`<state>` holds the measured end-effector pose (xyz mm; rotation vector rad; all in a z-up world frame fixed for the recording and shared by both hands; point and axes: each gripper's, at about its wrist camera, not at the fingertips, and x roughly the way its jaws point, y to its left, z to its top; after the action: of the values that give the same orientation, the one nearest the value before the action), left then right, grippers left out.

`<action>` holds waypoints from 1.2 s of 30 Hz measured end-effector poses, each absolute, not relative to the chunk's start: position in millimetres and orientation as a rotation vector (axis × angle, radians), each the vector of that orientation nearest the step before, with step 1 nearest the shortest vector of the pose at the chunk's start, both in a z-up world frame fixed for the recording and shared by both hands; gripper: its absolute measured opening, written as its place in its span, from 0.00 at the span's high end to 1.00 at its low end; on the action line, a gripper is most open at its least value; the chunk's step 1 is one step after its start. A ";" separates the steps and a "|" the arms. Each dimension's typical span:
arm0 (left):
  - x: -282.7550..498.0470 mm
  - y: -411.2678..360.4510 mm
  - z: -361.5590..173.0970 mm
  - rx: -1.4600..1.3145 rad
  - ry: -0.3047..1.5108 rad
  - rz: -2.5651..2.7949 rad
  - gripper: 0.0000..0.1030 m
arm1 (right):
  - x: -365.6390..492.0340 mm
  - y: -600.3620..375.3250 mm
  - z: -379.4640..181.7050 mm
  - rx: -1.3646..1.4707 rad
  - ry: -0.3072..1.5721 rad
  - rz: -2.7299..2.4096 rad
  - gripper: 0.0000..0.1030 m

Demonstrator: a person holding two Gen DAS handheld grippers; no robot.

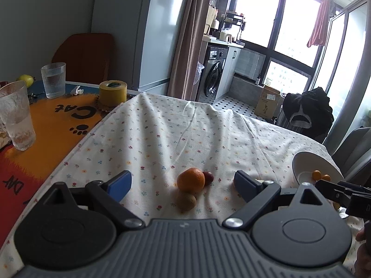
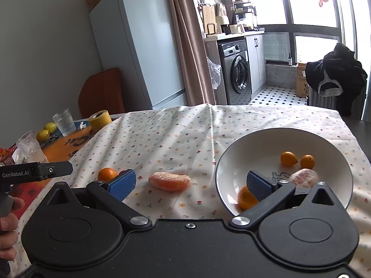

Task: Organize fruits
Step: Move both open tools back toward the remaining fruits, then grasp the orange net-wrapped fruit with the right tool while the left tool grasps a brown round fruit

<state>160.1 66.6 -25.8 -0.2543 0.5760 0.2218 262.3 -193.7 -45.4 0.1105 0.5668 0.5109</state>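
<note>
My left gripper (image 1: pixel 183 185) is open, hovering just short of a mandarin (image 1: pixel 191 179), a small red fruit (image 1: pixel 208 178) behind it and a brown kiwi (image 1: pixel 186 201) in front, all on the floral cloth. My right gripper (image 2: pixel 190 184) is open too, with a peeled citrus piece (image 2: pixel 169 181) lying on the cloth between its fingers. The white bowl (image 2: pixel 266 139) to the right holds two kumquats (image 2: pixel 288 158), a peeled piece (image 2: pixel 303 178) and an orange fruit (image 2: pixel 245 198) partly hidden by the right finger. The same mandarin (image 2: pixel 107 174) shows at the left.
On the orange cat-print mat at the left stand two ribbed glasses (image 1: pixel 53 80), a yellow tape roll (image 1: pixel 113 92) and yellow-green fruit (image 1: pixel 26 80). The table's far edge drops to a tiled floor with a washing machine. A hand (image 2: pixel 8 220) holds the left gripper's handle.
</note>
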 end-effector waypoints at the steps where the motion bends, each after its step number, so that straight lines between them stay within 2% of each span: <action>1: 159.6 68.5 -26.7 -0.258 0.577 0.224 0.09 | 262.5 -192.0 -45.9 0.110 0.568 0.515 0.00; 15: 165.9 82.4 -43.3 -0.289 0.598 0.217 0.09 | 269.8 -170.0 -57.4 0.092 0.612 0.545 0.00; 19: 171.3 80.0 -48.9 -0.281 0.605 0.204 0.12 | 272.6 -163.5 -60.8 0.087 0.627 0.571 0.08; 21: 173.7 78.7 -52.3 -0.276 0.610 0.201 0.16 | 275.0 -159.8 -63.4 0.082 0.637 0.579 0.12; 23: 177.1 78.1 -57.0 -0.279 0.627 0.195 0.26 | 277.4 -157.3 -65.9 0.076 0.649 0.586 0.18; 26: 182.4 78.0 -66.1 -0.295 0.657 0.183 0.39 | 280.8 -153.2 -68.4 0.077 0.665 0.598 0.21; 28: 185.2 77.0 -71.2 -0.297 0.667 0.177 0.41 | 282.5 -149.7 -69.6 0.070 0.669 0.606 0.21; 36: 197.1 69.1 -83.1 -0.303 0.695 0.128 0.64 | 290.7 -136.2 -78.0 0.049 0.707 0.628 0.29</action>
<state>197.1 69.1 -83.1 -0.3027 0.6949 0.1278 290.7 -136.2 -78.0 0.0488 0.7073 0.6282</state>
